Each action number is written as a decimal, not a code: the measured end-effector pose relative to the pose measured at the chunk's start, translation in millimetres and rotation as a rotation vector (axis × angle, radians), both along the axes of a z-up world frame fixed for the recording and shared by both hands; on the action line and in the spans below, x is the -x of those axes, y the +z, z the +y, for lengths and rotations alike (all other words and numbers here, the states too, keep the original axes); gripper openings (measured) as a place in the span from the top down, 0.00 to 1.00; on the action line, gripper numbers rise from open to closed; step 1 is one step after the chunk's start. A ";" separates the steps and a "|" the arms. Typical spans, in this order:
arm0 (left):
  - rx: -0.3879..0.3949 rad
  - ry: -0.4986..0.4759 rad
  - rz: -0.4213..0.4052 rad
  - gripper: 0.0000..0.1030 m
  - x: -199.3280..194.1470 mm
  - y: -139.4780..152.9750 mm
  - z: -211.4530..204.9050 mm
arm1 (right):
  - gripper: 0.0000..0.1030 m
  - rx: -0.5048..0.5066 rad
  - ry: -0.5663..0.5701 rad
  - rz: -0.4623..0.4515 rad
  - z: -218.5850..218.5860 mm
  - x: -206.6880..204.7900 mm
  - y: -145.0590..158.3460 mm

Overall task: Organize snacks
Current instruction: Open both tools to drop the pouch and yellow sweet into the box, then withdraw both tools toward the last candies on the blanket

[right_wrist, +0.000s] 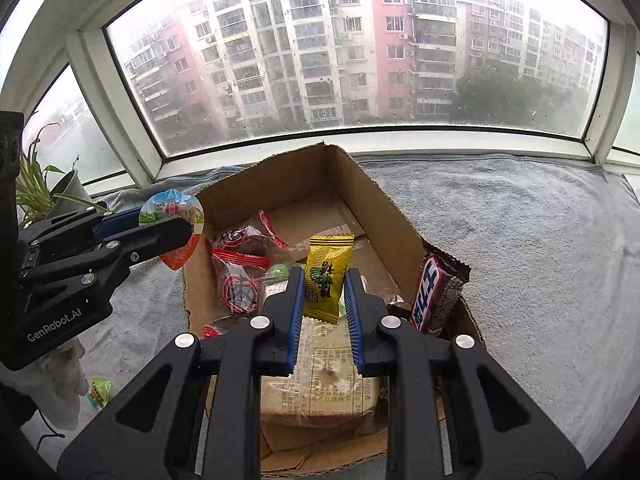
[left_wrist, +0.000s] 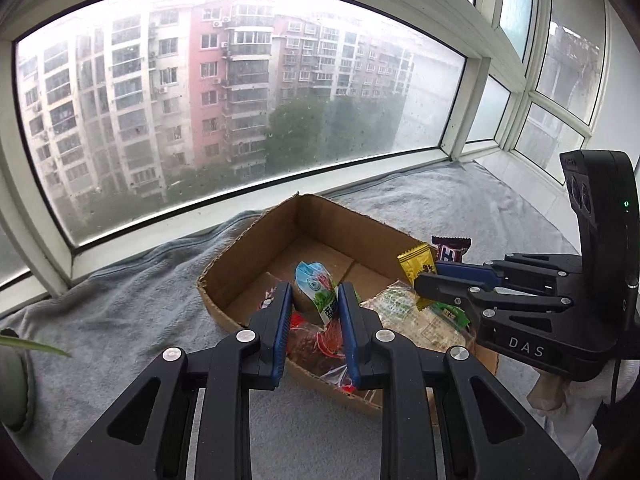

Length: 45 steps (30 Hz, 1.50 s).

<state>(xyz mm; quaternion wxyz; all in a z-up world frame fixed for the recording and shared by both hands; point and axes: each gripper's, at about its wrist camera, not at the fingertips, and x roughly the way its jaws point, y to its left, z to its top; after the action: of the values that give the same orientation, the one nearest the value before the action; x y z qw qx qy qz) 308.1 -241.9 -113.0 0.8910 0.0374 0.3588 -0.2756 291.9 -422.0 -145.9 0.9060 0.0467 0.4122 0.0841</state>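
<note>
An open cardboard box (left_wrist: 248,252) (right_wrist: 304,184) sits on a grey blanket. My left gripper (left_wrist: 314,300) (right_wrist: 176,232) is shut on a jelly cup (left_wrist: 316,288) (right_wrist: 176,216) with a blue-green foil lid, held above the box's left part. My right gripper (right_wrist: 323,288) (left_wrist: 430,276) is shut on a yellow candy packet (right_wrist: 326,276) (left_wrist: 416,262), held above the box. Inside lie red-wrapped snacks (right_wrist: 240,264) (left_wrist: 316,344) and a clear pack of pale biscuits (right_wrist: 324,376) (left_wrist: 420,320). A brown chocolate bar (right_wrist: 436,292) (left_wrist: 450,250) leans on the box's right wall.
The grey blanket (right_wrist: 520,260) (left_wrist: 120,320) covers the window sill, with the window close behind. A potted plant (right_wrist: 52,188) (left_wrist: 16,380) stands at the left. A small green packet (right_wrist: 100,392) lies on the blanket left of the box.
</note>
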 end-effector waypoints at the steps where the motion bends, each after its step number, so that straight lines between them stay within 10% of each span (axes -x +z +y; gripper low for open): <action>1: -0.001 -0.003 0.001 0.79 -1.4 -0.9 -2.2 | 0.80 0.002 -0.003 0.001 -1.7 -0.3 -1.0; 14: -0.027 -0.018 0.035 0.78 -12.6 -11.5 -19.0 | 0.79 0.019 -0.029 0.022 -11.2 -5.1 -15.0; 19: -0.030 -0.013 0.035 0.78 -13.1 -10.6 -19.1 | 0.57 0.023 -0.036 0.010 -9.7 -4.0 -13.0; 45: -0.001 0.006 -0.011 0.65 19.3 29.7 8.2 | 0.40 0.015 -0.029 -0.052 10.1 41.4 33.0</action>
<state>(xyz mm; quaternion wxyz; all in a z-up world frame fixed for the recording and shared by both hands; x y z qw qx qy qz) 288.8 -233.7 -83.4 0.8938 0.0381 0.3544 -0.2723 250.5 -411.9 -112.9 0.9178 0.0435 0.3885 0.0692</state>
